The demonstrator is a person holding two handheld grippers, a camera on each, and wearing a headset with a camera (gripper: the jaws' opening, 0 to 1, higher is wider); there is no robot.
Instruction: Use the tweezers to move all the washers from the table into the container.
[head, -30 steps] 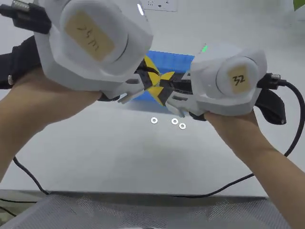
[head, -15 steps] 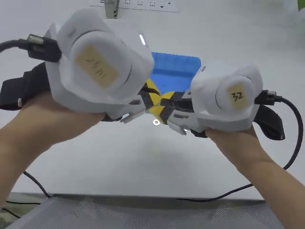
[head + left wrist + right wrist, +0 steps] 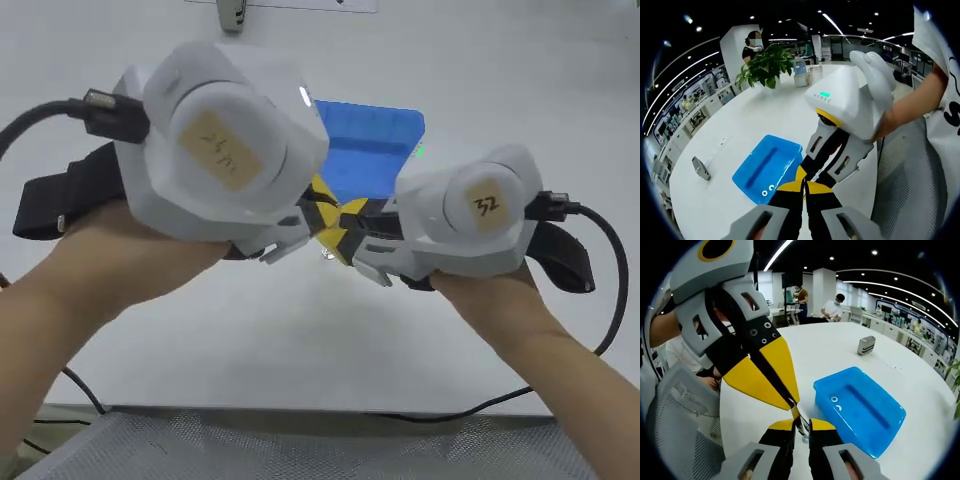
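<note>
My two grippers meet tip to tip above the white table (image 3: pixel 300 330). The left gripper (image 3: pixel 325 205) comes in from the left and the right gripper (image 3: pixel 345 222) from the right. Thin dark tweezers (image 3: pixel 796 415) run between the left gripper's yellow jaws (image 3: pixel 792 402) and end between the right gripper's jaws (image 3: pixel 801 427). Both pairs of jaws look shut on the tweezers. One washer (image 3: pixel 327 256) peeks out on the table under the tips. Behind them stands the blue container (image 3: pixel 370 150), and two washers (image 3: pixel 834 399) lie in it.
A small grey metal block (image 3: pixel 866 345) sits on the table beyond the container. A black cable (image 3: pixel 600 300) trails off the right gripper. A mesh chair back (image 3: pixel 300 440) lies along the near edge. A potted plant (image 3: pixel 765 65) and seated people (image 3: pixel 832 307) are far off.
The two grippers stay joined at the tips and now cover the spot where three washers lay on the table. One washer still peeks out. The head view has shifted.
</note>
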